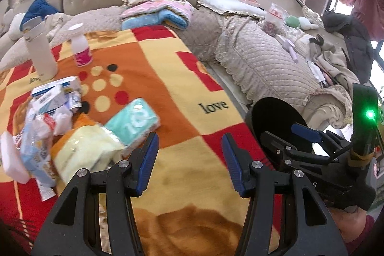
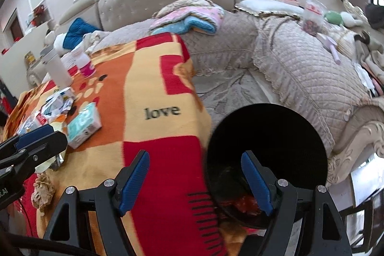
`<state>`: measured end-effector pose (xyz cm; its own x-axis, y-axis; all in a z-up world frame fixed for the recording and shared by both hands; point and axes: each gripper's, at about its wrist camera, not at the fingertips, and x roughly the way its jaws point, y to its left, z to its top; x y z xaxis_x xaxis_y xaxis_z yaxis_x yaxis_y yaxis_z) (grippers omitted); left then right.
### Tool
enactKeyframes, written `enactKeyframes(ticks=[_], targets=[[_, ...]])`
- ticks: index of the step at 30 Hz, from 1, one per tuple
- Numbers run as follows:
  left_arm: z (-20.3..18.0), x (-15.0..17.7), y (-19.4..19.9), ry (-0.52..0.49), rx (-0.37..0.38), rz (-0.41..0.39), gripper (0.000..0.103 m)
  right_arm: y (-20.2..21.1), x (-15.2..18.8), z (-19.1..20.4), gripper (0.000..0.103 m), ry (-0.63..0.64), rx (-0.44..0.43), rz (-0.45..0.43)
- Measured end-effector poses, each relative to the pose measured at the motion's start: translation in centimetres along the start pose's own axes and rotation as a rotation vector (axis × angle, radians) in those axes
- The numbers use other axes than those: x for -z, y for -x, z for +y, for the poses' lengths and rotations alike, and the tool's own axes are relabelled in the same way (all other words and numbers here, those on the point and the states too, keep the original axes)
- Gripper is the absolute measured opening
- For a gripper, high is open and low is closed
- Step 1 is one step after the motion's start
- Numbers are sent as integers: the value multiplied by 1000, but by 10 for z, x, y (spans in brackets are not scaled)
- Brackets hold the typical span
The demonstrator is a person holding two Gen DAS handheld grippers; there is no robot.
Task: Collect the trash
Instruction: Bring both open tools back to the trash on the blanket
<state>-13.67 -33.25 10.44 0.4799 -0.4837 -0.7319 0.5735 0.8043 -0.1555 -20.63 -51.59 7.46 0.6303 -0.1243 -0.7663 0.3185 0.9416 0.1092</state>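
Left wrist view, trash pile [image 1: 48, 116] left of empty, released left gripper [image 1: 189, 155]

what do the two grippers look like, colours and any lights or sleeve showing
Both grippers, left gripper and right gripper, have black angular frames with silver screws and ribbed blue pads. In the left view the right one carries a black post with a green light, and a dark red sleeve shows beneath it.

Bare blanket [image 1: 168, 92] lies free between the trash pile [image 1: 50, 112] and black bin [image 2: 266, 143].
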Motion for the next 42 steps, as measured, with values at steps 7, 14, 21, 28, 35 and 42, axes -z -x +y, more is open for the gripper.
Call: enactKeyframes(ticks=[7,14,21,28,35,42], targets=[[26,5,13,39,-38,-18,53,-4,-3,33,77,44,-36,6],[52,11,23,86,-73,-24,53,-9,-5,66,77,89,-75,15],[74,18,33,124,-100,-32,53,-10,-9,92,77,128,-102,7],[94,23,40,163,-124,-37,53,-11,-10,107,77,145,-113,14],[114,29,46,193,-147,-36,53,-12,-11,125,79,174,-133,19],[145,37,58,240,-179,-40,53,-16,-11,142,80,198,-175,35]])
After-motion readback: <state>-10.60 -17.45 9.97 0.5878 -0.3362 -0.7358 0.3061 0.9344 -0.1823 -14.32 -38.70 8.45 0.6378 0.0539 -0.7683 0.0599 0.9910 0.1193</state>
